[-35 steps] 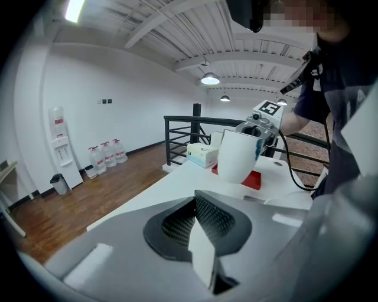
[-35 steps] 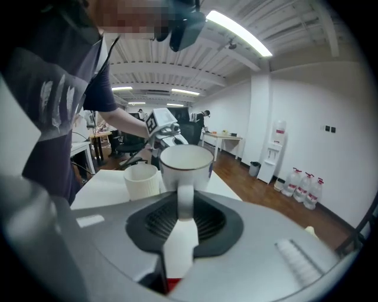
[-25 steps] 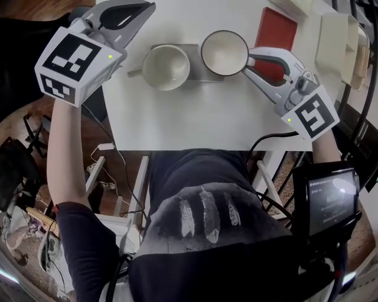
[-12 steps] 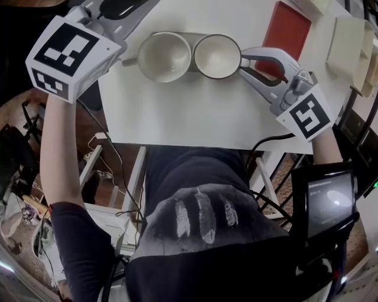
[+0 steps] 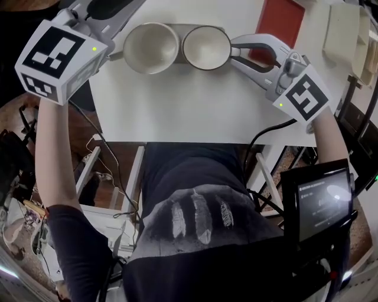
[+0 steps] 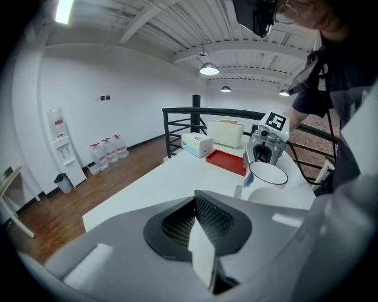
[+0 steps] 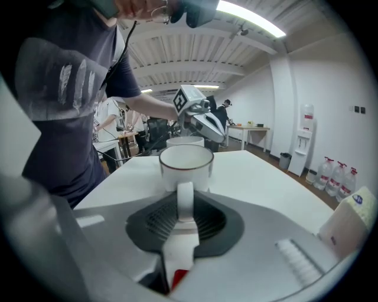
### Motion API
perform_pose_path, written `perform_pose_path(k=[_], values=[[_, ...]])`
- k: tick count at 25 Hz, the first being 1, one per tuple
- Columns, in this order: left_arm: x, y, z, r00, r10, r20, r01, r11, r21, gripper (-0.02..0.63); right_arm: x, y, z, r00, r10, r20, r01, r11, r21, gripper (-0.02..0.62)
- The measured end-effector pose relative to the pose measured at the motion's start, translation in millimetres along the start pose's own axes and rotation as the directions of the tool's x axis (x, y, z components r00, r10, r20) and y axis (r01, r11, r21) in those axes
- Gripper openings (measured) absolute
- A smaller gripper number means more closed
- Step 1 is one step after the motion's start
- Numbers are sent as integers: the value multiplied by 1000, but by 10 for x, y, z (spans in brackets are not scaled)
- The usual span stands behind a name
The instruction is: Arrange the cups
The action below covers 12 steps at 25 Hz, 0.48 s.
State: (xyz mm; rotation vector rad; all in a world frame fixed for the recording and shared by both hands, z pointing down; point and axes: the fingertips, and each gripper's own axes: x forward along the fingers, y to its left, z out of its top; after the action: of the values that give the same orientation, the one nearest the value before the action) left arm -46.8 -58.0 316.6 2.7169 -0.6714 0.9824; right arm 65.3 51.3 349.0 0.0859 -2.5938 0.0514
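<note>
Two cups stand side by side on a grey mat (image 5: 179, 28) at the table's far side. The cream cup (image 5: 150, 47) is on the left, its handle pointing at my left gripper (image 5: 121, 9). That gripper is shut and holds nothing; it hangs just left of the cup. The white dark-rimmed cup (image 5: 206, 46) is on the right, almost touching the cream one. My right gripper (image 5: 234, 50) is shut on its handle (image 7: 185, 199). In the right gripper view the white cup (image 7: 186, 164) is straight ahead, the cream cup (image 7: 184, 140) behind it.
A red tray (image 5: 282, 26) lies behind the right gripper, with cream boxes (image 5: 342, 36) further right. The white table (image 5: 177, 112) ends at its near edge just before my body. A screen (image 5: 322, 200) sits low on the right.
My right gripper has carried the white cup leftward and down until it sits next to the cream cup. The left gripper has stayed beside the cream cup.
</note>
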Motion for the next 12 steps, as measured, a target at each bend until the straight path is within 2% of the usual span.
perform_pose_path(k=[5,6,7,8,12], values=[[-4,-11,22,1000,1,-5,-1,1000,4,15,8,-59,42,1000,-12,22,11,999,51,74],[-13,-24,59,1000,1,-3,-1,1000,5,15,-17,-62,80,999,-14,41,10,996,93,92],[-20,-37,95,1000,1,-2,-1,1000,7,15,-46,-60,117,998,-11,63,2,991,137,190],[-24,-46,120,1000,1,-1,-1,1000,10,15,-74,-59,140,997,-7,78,-6,986,167,229],[-39,-36,140,1000,6,7,-6,1000,6,15,-150,-91,75,999,-29,46,21,988,152,229]])
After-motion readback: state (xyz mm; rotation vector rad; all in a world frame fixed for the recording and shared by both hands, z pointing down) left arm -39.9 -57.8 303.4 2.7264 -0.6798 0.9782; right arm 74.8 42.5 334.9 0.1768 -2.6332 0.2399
